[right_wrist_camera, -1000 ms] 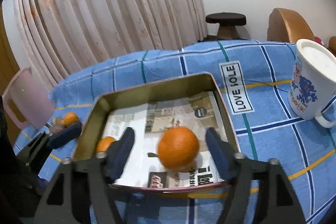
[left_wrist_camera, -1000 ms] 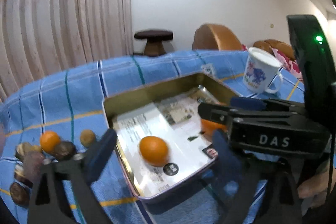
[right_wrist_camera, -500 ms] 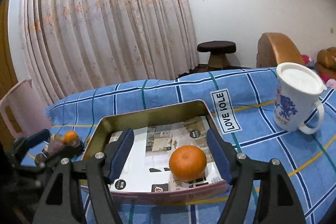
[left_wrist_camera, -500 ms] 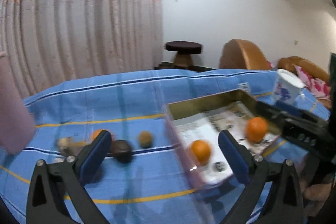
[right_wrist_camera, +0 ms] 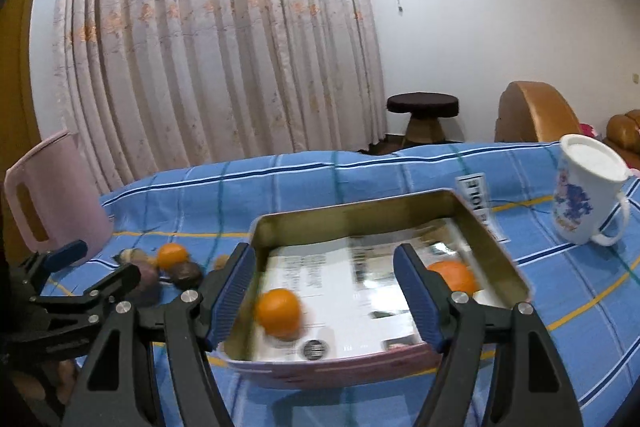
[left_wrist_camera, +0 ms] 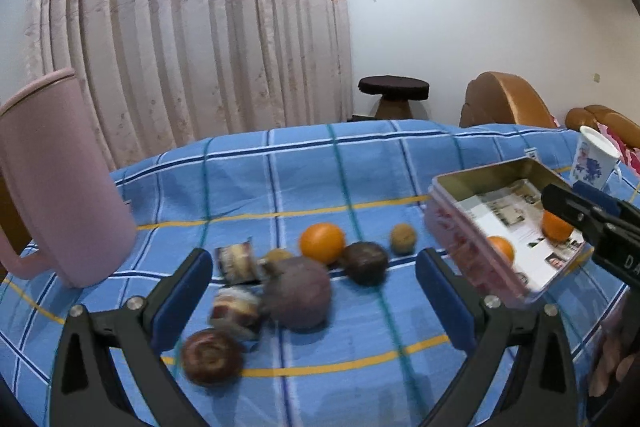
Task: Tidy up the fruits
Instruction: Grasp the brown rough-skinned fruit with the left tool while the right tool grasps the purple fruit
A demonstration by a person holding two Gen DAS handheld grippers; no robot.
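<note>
A metal tin point(right_wrist_camera: 360, 217) lined with printed paper holds two oranges point(right_wrist_camera: 279, 311) point(right_wrist_camera: 454, 275); it shows at the right in the left wrist view point(left_wrist_camera: 480, 181). Left of it on the blue checked cloth lies a cluster: an orange point(left_wrist_camera: 322, 242), a large purple fruit point(left_wrist_camera: 297, 293), a dark fruit point(left_wrist_camera: 365, 263), a small brown fruit point(left_wrist_camera: 403, 237) and wrapped round items point(left_wrist_camera: 236, 263). My left gripper point(left_wrist_camera: 314, 303) is open and empty above the cluster. My right gripper point(right_wrist_camera: 326, 297) is open and empty over the tin's near side.
A pink jug point(left_wrist_camera: 56, 179) stands at the left of the table. A white mug point(right_wrist_camera: 586, 189) with blue print stands right of the tin. A stool point(right_wrist_camera: 422, 107) and brown sofa point(right_wrist_camera: 532, 117) lie beyond the table.
My left gripper has swung left from the tin to above the fruit cluster. My right gripper has drawn back and shifted left; the orange it hovered over now lies behind its right finger.
</note>
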